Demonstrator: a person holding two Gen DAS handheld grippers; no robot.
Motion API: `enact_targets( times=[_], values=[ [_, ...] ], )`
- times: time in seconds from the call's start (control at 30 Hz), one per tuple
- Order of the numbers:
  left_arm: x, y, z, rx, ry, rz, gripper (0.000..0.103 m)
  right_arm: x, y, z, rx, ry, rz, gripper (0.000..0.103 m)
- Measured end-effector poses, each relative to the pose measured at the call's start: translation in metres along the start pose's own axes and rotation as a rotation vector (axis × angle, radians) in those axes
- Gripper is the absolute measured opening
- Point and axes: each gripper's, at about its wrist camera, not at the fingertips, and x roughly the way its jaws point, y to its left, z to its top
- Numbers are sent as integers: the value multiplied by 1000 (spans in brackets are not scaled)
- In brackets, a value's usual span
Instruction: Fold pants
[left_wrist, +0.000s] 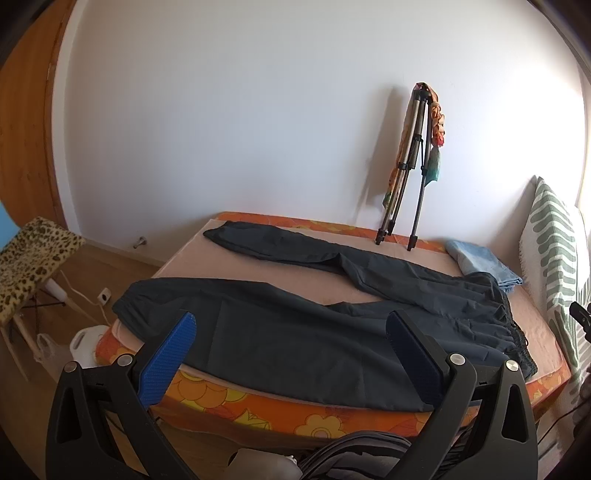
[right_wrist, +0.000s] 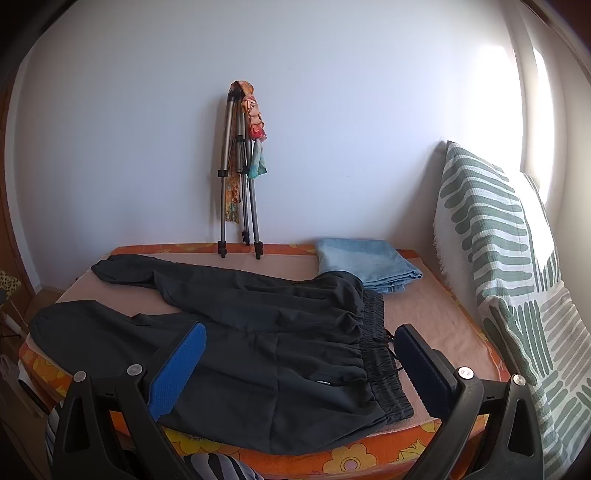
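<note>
Dark navy pants (left_wrist: 332, 314) lie spread flat on the bed, legs apart pointing left, elastic waistband (right_wrist: 380, 354) at the right. The near leg overhangs the bed's front edge. My left gripper (left_wrist: 291, 325) is open and empty, held above the near leg in front of the bed. My right gripper (right_wrist: 299, 339) is open and empty, above the hip and waistband area (right_wrist: 280, 350). Neither touches the cloth.
The bed has a pink sheet (right_wrist: 436, 317) over an orange flowered mattress (left_wrist: 207, 395). A folded light-blue cloth (right_wrist: 362, 264) lies at the back right. A tripod (right_wrist: 240, 177) leans on the wall. Green-patterned cushions (right_wrist: 509, 258) stand right. A leopard-print stool (left_wrist: 29, 258) stands left.
</note>
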Motion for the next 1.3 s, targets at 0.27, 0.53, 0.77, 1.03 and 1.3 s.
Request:
enact_targets(
  times=[0.27,0.53,0.77,1.03,1.3],
  values=[
    [1,0,0,-4,1,-2,102,1,0,0,2,2,3,103],
    [2,1,-1,-9,2,-7,102,2,1,0,4,3,5,103],
    [3,-1,-2,-9,8,-9,102,2,0,0,5,4,4,103],
    [4,0,-1,-11,11,-12,102,5,2,-4,13,7,8,103],
    [4,0,-2,-12,12,-12,102,5,1,-3,13,7,8,103]
  ],
)
